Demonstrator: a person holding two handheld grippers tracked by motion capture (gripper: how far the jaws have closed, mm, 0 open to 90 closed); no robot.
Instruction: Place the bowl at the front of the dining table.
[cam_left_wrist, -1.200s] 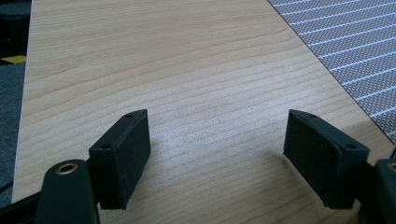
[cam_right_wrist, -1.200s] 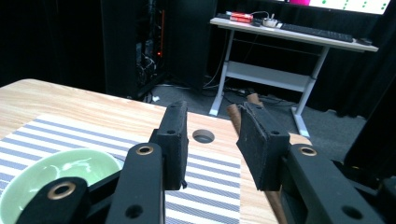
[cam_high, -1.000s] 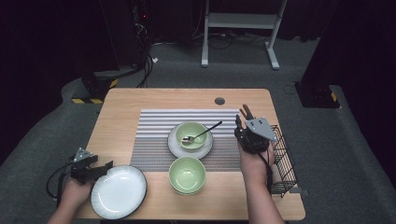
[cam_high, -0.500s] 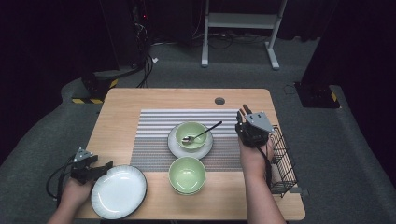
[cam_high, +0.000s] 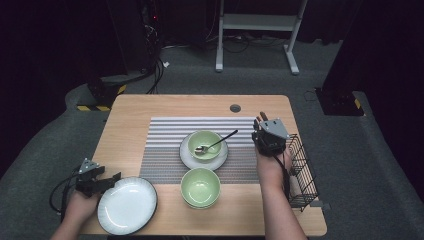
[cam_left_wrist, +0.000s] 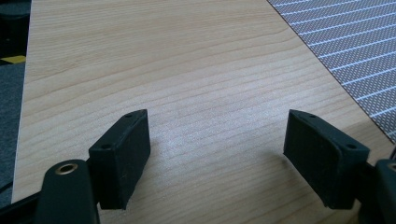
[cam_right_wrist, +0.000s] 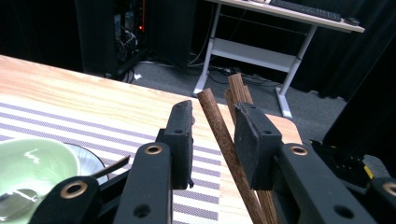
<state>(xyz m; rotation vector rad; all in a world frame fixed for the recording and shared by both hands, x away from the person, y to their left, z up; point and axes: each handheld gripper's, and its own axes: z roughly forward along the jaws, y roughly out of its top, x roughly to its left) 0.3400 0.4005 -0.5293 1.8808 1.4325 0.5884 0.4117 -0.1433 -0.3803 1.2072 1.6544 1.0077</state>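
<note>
My right gripper (cam_high: 260, 125) hovers over the table's right side, beside the striped placemat (cam_high: 165, 130). Its jaws have just been closing around brown wooden chopsticks (cam_right_wrist: 219, 126), which stand between them. The sticks lean on the right pad (cam_right_wrist: 250, 135), while a gap remains at the left pad (cam_right_wrist: 180, 135). My left gripper (cam_high: 112, 181) rests low at the near left, jaws wide open over bare wood (cam_left_wrist: 215, 93), just left of a white plate (cam_high: 127, 205). A green bowl (cam_high: 204, 142) with a spoon (cam_high: 217, 142) sits on a white saucer.
A second green bowl (cam_high: 200, 186) stands at the placemat's near edge. A black wire basket (cam_high: 302, 170) hangs at the table's right edge, close to my right forearm. A round cable hole (cam_high: 235, 108) lies at the far middle. Desk legs stand beyond the table.
</note>
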